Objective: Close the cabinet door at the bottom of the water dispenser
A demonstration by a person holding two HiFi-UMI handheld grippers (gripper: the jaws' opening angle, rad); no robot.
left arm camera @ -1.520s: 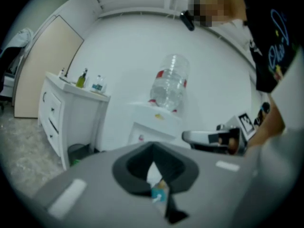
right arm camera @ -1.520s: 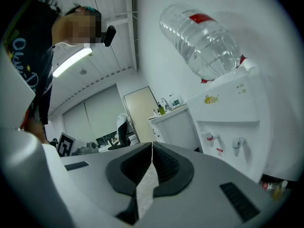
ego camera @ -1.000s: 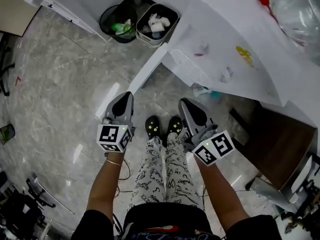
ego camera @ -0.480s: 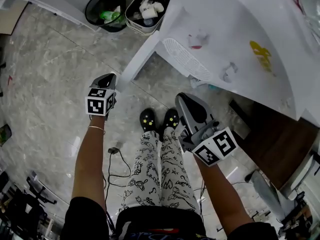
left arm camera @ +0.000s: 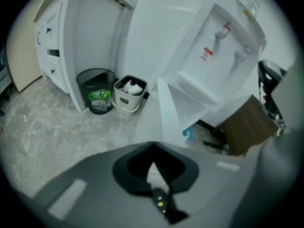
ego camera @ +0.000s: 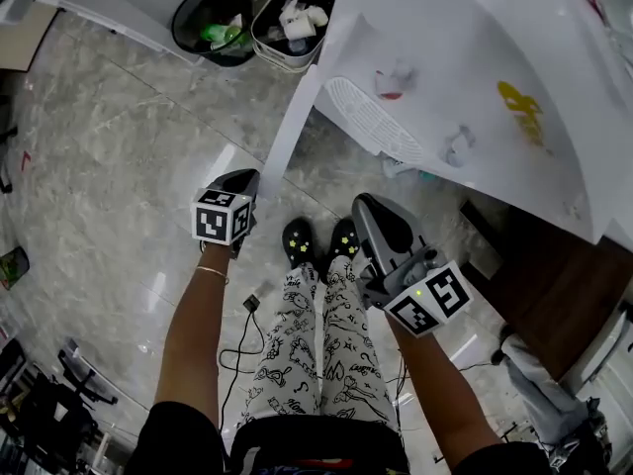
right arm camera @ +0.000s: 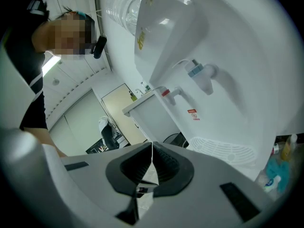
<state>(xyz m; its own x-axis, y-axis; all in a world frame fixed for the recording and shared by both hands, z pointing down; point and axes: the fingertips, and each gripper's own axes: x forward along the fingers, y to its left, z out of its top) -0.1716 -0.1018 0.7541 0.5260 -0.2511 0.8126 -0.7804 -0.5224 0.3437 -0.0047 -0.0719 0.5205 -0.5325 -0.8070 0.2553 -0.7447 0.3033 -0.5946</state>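
Note:
The white water dispenser stands at the upper right, with its drip grille facing me. Its bottom cabinet door is swung open and shows as a narrow white strip running down-left over the floor. My left gripper is shut and empty, its tip close beside the door's free end; I cannot tell if they touch. In the left gripper view the left gripper points at the open door. My right gripper is shut and empty below the dispenser front. In its own view the right gripper faces the dispenser.
A black bin and a white bin stand behind the door by a white cupboard. A teal bottle lies at the cabinet opening. A brown panel is at the right. My shoes and a cable are on the marble floor.
My left gripper swung out to the left, then came back right and nearer the door's free end. The right gripper has hardly moved. The view has shifted a little.

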